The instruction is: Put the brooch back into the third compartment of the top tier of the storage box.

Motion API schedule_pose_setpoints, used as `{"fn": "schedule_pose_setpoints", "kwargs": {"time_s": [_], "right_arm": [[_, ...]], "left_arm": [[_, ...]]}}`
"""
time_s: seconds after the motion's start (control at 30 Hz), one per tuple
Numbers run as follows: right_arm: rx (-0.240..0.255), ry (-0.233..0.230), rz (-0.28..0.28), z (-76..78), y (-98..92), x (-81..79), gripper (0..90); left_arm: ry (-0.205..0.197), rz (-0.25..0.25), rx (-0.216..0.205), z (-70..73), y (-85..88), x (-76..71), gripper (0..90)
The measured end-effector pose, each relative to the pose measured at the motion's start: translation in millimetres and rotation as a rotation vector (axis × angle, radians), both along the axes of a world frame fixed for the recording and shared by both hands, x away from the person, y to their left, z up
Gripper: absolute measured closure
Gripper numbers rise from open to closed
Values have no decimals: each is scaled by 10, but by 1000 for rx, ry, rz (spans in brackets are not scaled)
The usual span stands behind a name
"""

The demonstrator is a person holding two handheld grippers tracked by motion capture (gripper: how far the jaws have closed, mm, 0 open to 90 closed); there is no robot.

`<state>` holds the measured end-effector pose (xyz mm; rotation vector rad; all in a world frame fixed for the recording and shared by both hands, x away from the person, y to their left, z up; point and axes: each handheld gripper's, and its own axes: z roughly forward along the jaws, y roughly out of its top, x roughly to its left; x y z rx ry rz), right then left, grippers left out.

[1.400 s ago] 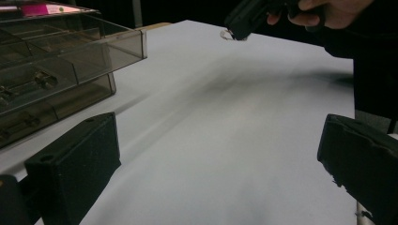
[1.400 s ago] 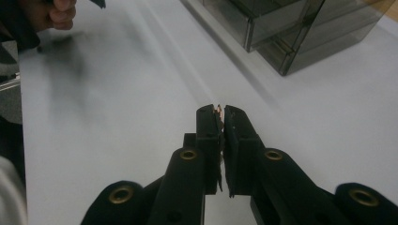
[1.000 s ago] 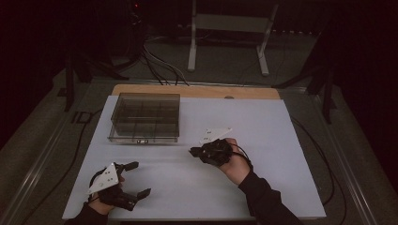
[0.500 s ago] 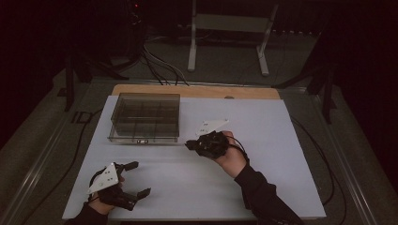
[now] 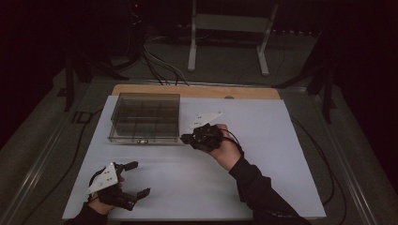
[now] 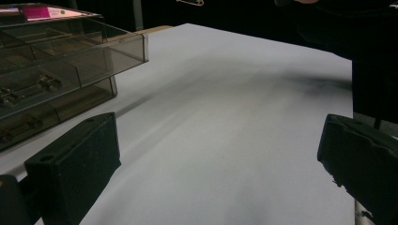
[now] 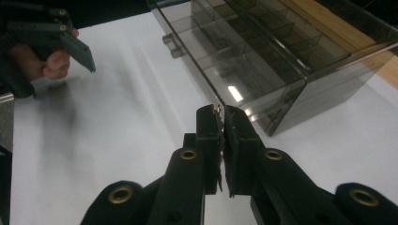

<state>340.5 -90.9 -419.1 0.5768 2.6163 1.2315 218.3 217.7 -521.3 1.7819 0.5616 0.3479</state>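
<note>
The small orange-tipped item point(image 7: 218, 108) sits pinched at the tips of the right gripper point(image 7: 220, 112), just off the near right corner of the clear compartment box point(image 5: 145, 117), which stands toward the far left of the white worktop point(image 5: 263, 178); what the item is cannot be told. Keep the jaws pressed together; lift above the box wall before moving over a compartment. The right forearm angles in from the near edge; the left gripper point(image 5: 133, 178) rests near the near left corner, jaws spread, empty.
</note>
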Motion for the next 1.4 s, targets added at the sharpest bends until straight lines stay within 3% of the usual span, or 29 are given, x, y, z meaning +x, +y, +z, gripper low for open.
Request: {"fn": "schedule_pose_setpoints", "kwargs": {"time_s": [0.77,1.4], "right_arm": [[1,-3,20,115,304,199,852],[15,33,1,-6,510,419,852]], "left_arm": [[-2,-5,0,6,0,-9,6],[-5,-5,2,11,6,-14,6]]}}
